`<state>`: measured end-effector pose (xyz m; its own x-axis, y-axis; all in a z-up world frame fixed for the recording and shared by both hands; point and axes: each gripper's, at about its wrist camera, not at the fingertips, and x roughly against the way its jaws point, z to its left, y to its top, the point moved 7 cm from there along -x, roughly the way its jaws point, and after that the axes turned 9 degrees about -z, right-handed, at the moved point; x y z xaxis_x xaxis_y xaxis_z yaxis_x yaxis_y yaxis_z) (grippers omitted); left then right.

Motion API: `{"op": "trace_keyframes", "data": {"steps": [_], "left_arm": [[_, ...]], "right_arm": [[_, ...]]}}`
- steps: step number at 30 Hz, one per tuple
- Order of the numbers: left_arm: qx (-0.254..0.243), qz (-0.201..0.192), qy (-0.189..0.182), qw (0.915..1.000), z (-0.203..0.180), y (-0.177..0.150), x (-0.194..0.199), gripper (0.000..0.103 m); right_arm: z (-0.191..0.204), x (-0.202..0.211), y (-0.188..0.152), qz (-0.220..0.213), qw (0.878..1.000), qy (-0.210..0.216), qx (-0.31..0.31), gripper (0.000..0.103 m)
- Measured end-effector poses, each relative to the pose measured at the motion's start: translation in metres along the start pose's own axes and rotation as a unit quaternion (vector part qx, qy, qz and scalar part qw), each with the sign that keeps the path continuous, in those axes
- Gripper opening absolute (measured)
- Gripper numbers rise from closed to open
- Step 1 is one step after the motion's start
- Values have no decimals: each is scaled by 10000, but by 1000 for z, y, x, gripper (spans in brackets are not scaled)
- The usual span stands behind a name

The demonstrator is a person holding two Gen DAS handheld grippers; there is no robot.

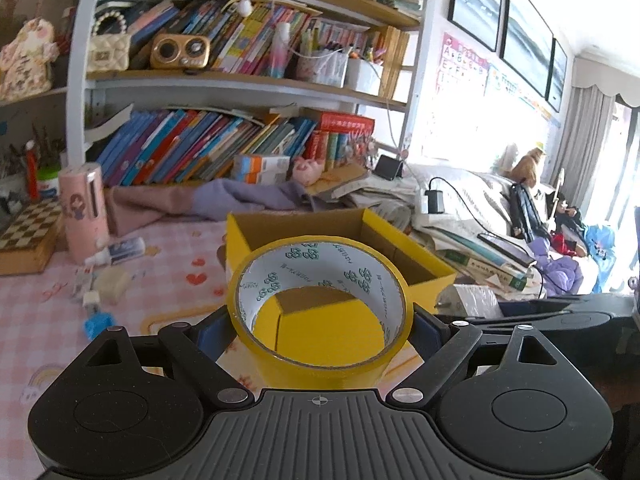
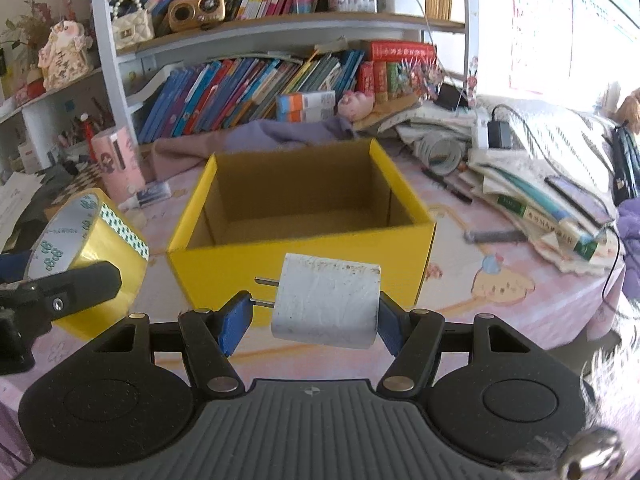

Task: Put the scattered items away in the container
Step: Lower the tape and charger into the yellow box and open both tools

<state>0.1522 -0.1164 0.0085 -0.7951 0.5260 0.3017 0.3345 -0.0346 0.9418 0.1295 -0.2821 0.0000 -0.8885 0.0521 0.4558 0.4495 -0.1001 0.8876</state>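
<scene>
Both tongs loaded, both just short of the yellow box (image 2: pixel 296 216) on the pink tabletop (image 2: pixel 500 292).

Left tongs (image 1: pixel 320 322) clamped across a roll of yellow tape (image 1: pixel 320 300) — jaws spread wide, roll held by its outer rim, hole facing the camera. In the right view the roll (image 2: pixel 92 256) sits left of the box and outside its near-left corner.

Right tongs (image 2: pixel 316 312) closed on a white plug adapter (image 2: pixel 326 304), prongs pointing left toward the left pad, body pinched end to end. It hangs in front of the box's near wall, not yet over the opening.

Box looks empty, opening unobstructed.

How I'd do the drop:
- lift each item clear of the near wall before moving in — the adapter looks low against it
- carry each over the middle of the opening, not the rim
- one at a time, so the tongs don't crowd each other
- let go low; the roll could tip out or roll if dropped on edge

More bits lie scattered near the pink bottle (image 1: pixel 86 212).
</scene>
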Motion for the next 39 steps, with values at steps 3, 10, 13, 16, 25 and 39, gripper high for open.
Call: {"op": "trace_keyframes", "data": {"steps": [3, 10, 13, 16, 25, 39], "left_arm": [[-24, -37, -9, 10000, -4, 6, -13, 91], [-25, -74, 104, 9999, -10, 19, -43, 91], [-64, -60, 191, 9998, -12, 24, -57, 91], [-122, -1, 269, 9996, -15, 26, -70, 91], [-166, 213, 560, 9981, -15, 25, -113, 91], [-166, 867, 883, 9922, 3, 12, -168, 91]], "right_arm": [[-7, -8, 10, -90, 9999, -13, 41, 63], [-23, -33, 34, -166, 9997, 116, 164, 63], [-29, -47, 43, -175, 9993, 230, 219, 63], [-33, -62, 50, -160, 9988, 385, 258, 63], [-43, -112, 55, 189, 9949, 841, 519, 63], [-38, -185, 41, 917, 9779, 1422, 1230, 63]]}}
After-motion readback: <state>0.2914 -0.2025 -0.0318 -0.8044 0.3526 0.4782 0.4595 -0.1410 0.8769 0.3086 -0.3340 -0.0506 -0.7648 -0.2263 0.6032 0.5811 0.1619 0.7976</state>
